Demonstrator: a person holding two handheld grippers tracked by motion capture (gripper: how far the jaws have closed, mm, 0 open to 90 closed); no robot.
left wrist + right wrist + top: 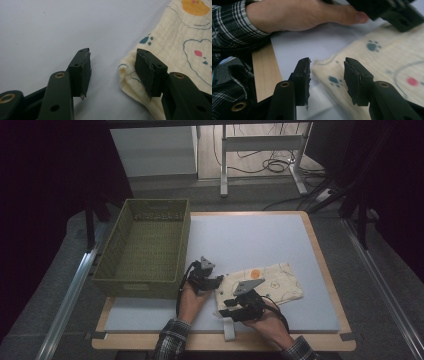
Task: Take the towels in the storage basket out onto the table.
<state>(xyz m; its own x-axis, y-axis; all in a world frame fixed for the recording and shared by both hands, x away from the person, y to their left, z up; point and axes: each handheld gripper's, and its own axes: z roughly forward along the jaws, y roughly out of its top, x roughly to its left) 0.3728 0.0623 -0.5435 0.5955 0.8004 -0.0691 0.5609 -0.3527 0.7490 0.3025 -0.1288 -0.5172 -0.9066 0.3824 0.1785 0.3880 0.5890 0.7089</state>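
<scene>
A cream cloth (262, 284) printed with paw marks and an orange spot lies flat on the white mat (250, 240), right of centre. My left gripper (214, 281) is open at the cloth's left edge; in its own view the gripper (112, 71) has the right jaw resting on the cloth's (175, 45) corner and the left jaw over bare mat. My right gripper (227, 309) is open at the cloth's near left corner; its own view shows that gripper (327, 77) straddling the corner of the cloth (372, 57), nothing pinched.
An olive woven basket (145, 247) stands empty at the mat's left, close to my left hand (191, 300). The table's wooden rim (220, 340) runs along the front. A white desk frame (260, 142) and cables lie on the floor behind the table.
</scene>
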